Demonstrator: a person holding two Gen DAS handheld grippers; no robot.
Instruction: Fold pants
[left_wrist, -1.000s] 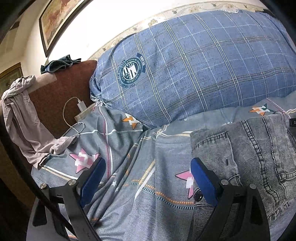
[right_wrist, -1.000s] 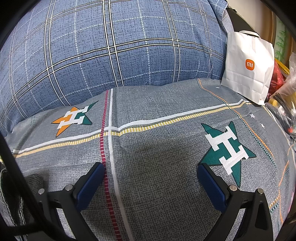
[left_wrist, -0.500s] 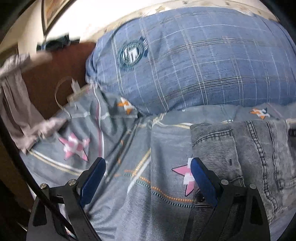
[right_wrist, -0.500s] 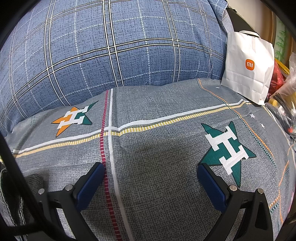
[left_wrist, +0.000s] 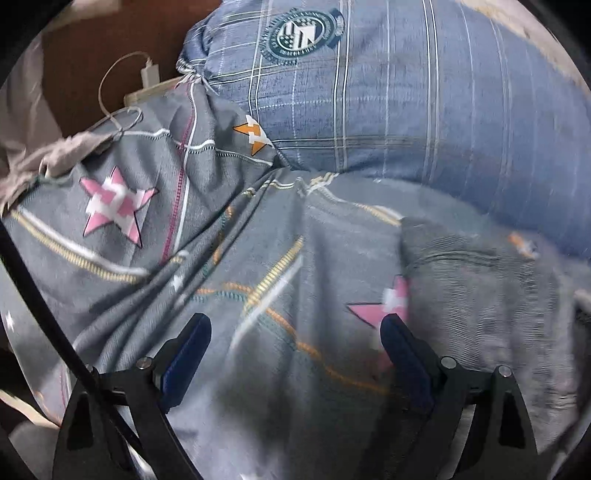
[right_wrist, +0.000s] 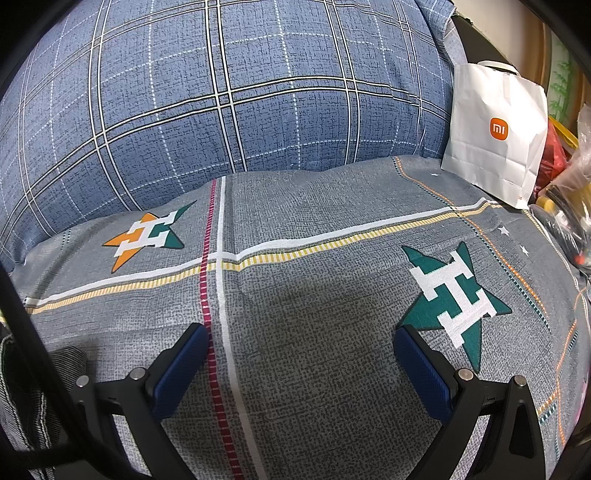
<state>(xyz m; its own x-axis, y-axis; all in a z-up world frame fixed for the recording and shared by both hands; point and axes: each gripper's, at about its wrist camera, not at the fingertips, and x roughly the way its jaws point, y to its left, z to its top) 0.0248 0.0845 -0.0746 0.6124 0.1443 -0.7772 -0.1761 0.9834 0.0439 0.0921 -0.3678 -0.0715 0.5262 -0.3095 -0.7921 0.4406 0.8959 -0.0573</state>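
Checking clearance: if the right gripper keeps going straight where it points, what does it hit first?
Likely the grey star-print bedsheet just ahead of the right gripper, jaws open and empty; the blue plaid pillow lies beyond. Depth is uncertain through the fisheye.

Grey star-print bedsheet (right_wrist: 314, 295); blue plaid pillow (right_wrist: 221, 92); grey denim pants (left_wrist: 480, 295).

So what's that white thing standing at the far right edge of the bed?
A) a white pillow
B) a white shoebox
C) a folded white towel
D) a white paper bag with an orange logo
D: the white paper bag stands upright on the grey bedsheet and bears a small orange logo.
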